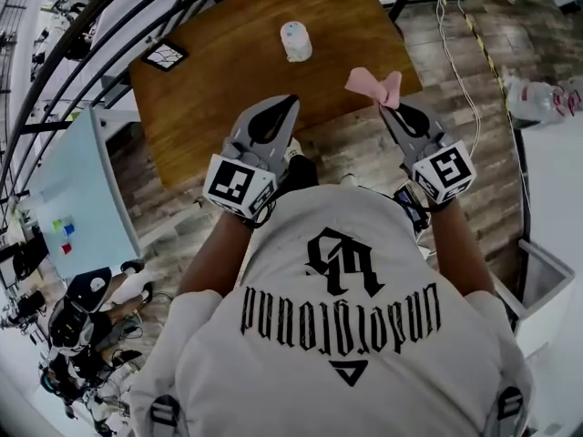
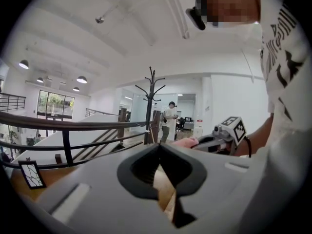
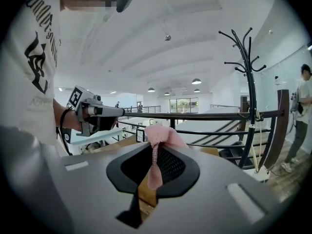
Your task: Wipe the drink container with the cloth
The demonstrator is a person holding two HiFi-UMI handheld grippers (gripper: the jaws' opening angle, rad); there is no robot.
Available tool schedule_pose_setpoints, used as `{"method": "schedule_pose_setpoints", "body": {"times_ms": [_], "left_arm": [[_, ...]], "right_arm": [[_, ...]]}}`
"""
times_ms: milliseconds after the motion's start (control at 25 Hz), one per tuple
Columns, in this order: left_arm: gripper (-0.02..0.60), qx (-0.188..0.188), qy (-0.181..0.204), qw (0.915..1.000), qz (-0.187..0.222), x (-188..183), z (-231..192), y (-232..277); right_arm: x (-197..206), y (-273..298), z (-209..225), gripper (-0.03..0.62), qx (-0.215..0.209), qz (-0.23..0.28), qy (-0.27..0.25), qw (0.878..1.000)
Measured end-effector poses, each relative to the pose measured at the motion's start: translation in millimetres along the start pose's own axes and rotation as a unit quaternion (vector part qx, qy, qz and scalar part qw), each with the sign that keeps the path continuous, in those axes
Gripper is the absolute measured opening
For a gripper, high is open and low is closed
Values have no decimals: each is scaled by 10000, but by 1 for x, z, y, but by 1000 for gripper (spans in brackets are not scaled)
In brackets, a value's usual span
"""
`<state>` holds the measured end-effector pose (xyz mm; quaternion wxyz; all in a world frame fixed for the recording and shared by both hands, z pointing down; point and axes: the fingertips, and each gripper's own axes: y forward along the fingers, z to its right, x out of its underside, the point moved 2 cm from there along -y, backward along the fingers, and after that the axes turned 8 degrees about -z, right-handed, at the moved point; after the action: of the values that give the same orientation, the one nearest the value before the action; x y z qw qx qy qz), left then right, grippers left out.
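Drink container (image 1: pixel 295 41) stands upright near the far edge of the brown wooden table (image 1: pixel 228 89), well apart from both grippers. It is a small, pale cylinder with a bluish top; at this size it may be plastic, but that is hard to tell.

The cloth (image 1: pixel 375 86) is pink, soft and crumpled. It is pinched in the right gripper (image 1: pixel 388 107), whose jaws are pressed together on a narrow fold of it. In the right gripper view the cloth (image 3: pixel 158 147) bunches into a puff above the tips and hangs as a thin strip inside the dark oval opening of the right gripper (image 3: pixel 155 152).

The left gripper (image 1: pixel 291 102) is over the table's near edge, its grey jaws closed tip to tip with nothing between them; the left gripper view shows the left gripper (image 2: pixel 157 148) with only wood grain visible through its opening.
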<state>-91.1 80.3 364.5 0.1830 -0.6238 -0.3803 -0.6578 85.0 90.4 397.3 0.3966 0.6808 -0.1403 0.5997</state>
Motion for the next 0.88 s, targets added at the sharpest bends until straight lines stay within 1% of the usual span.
{"method": "schedule_pose_setpoints", "body": {"times_ms": [120,240,360,520,680,880], "left_arm": [[49,-43,-36,10000,-58,4,35,-6],[49,-45,19,9999,-125,6,68,-13],[49,-43,108,9998,-161,7,89,-23],[49,-35,117,9996,-249,15,100,-36],[49,15,119,9997,-236,24,105,-51],[49,85,83,9997,-222,37,100,-88]], "right_arm": [[14,-25,-8,25,-166,-27,10,9999],[29,-48,-18,25,-257,-57,43,9996],[36,-65,-33,25,-297,-59,26,9995],[33,-80,-48,25,-278,-32,-118,9995],[32,-94,-59,25,-61,-10,-162,9998],[32,-87,-101,25,65,-76,-230,9997]]}}
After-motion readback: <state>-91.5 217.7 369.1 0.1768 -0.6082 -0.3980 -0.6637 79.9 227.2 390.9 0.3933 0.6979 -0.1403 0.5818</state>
